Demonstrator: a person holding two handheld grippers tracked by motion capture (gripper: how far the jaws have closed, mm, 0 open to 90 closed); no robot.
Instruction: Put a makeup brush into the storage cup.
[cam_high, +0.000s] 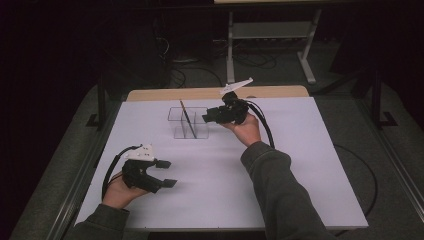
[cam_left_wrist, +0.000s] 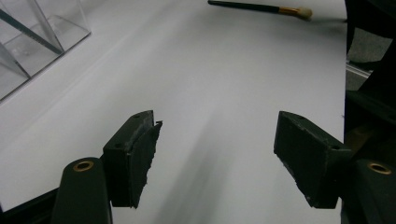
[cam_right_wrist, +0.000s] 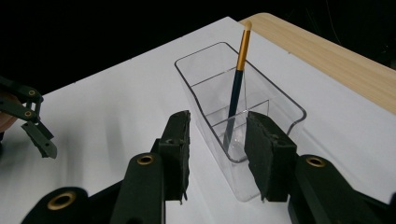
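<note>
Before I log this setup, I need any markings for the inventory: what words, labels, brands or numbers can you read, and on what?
None can be read.
Clear plastic organizer: no label or print.
Brush standing in it: black handle, gold ferrule, no legible brand.
Brush lying on the table: no marking shows.
White table, left claw and right claw: no text.

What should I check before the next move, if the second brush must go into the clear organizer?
1. Left hand-held gripper open, holding nothing: ok.
2. Second brush lying loose on the white table: ok.
3. Clear organizer upright: ok.
4. First brush already leaning inside the organizer: ok.
5. Right hand-held gripper holding nothing: ok.
6. Right hand-held gripper touching the organizer wall: cannot tell.
</note>
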